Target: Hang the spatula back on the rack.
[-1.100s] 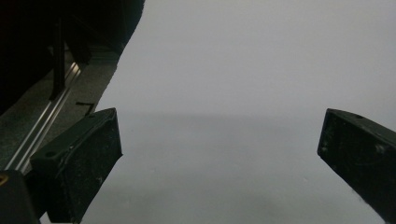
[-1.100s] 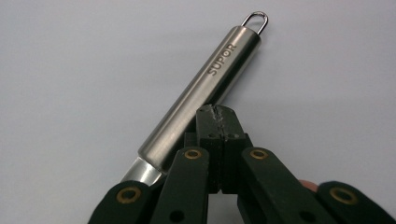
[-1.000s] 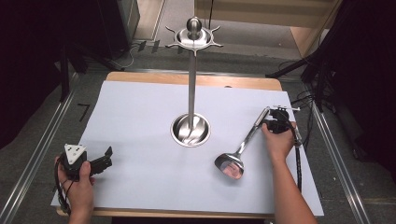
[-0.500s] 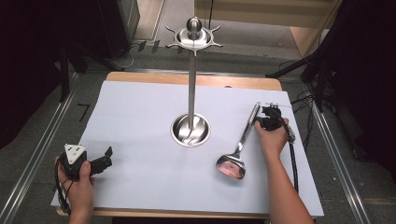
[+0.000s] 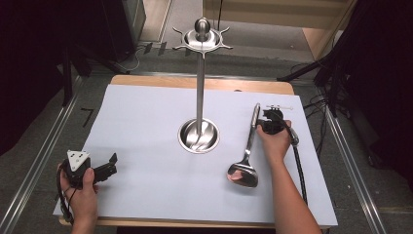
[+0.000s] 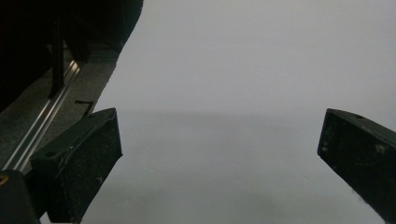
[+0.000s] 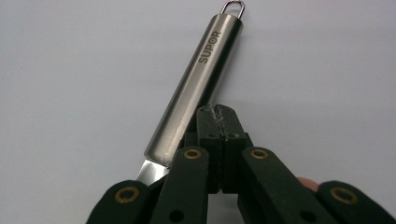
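Right gripper (image 7: 217,109) with jaws fully together, pads meeting and gripping nothing, steel ladle (image 5: 247,152) lying on the white sheet (image 5: 146,122) with its handle touching the gripper's left side, left gripper (image 5: 108,165) wide open and empty, tall metal stand (image 5: 199,87) at centre

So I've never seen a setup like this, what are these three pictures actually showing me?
A person sits at a table covered with white paper, holding a black two-jaw gripper in each hand. One camera looks down from above; the other two ride on the grippers. On the paper stands a tall steel rack with hooks on top, and a shiny steel ladle with a long tube handle lies on the paper. The right gripper is shut and pressed against the side of the ladle's handle, not clamped around it. The left gripper is open and holds nothing.
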`<state>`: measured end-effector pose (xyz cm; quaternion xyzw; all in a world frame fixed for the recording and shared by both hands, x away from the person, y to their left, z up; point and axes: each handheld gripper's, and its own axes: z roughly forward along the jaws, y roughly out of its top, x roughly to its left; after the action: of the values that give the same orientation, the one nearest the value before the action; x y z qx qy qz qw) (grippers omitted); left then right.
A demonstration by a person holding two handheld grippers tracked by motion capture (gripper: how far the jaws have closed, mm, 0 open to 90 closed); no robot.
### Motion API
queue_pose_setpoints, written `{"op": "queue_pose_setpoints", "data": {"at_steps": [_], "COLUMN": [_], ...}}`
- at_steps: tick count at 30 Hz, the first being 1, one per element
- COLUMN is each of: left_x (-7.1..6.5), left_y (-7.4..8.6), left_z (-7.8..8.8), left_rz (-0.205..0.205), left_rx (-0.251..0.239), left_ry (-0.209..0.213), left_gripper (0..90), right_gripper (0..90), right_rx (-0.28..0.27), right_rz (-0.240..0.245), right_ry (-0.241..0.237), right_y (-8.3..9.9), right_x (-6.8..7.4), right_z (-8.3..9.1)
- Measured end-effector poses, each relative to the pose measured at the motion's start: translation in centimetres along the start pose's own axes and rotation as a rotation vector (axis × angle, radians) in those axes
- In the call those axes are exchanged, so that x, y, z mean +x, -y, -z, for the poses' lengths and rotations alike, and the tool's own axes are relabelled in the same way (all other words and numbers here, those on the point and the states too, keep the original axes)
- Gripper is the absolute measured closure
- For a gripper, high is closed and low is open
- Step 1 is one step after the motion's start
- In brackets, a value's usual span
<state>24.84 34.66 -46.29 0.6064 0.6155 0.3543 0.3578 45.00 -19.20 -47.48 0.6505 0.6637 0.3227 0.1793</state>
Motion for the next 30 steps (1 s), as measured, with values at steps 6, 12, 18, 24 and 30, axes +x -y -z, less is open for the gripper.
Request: {"op": "queue_pose_setpoints", "data": {"at_steps": [6,12,18,24,30], "left_x": [0.0,0.0,0.0,0.0,0.0], "left_y": [0.0,0.0,0.0,0.0,0.0], "left_z": [0.0,0.0,0.0,-0.1,-0.1], "left_rz": [0.0,-0.004,-0.003,-0.001,-0.001], "left_rx": [0.004,0.01,0.01,0.01,0.01], "left_ry": [0.0,0.0,0.002,0.002,0.002], "left_gripper": [0.4,0.3,0.4,0.3,0.3], "right_gripper": [90.0,90.0,90.0,90.0,80.7], "right_rx": [-0.004,0.011,0.007,0.011,0.019], "right_rz": [0.007,0.051,0.083,0.093,0.089], "right_ry": [-0.02,-0.035,-0.049,-0.063,-0.04], "right_y": [0.0,-0.2,-0.2,-0.1,-0.2], "right_x": [0.3,1.5,2.9,3.4,3.1], "right_z": [-0.1,-0.4,-0.8,-0.7,-0.1]}}
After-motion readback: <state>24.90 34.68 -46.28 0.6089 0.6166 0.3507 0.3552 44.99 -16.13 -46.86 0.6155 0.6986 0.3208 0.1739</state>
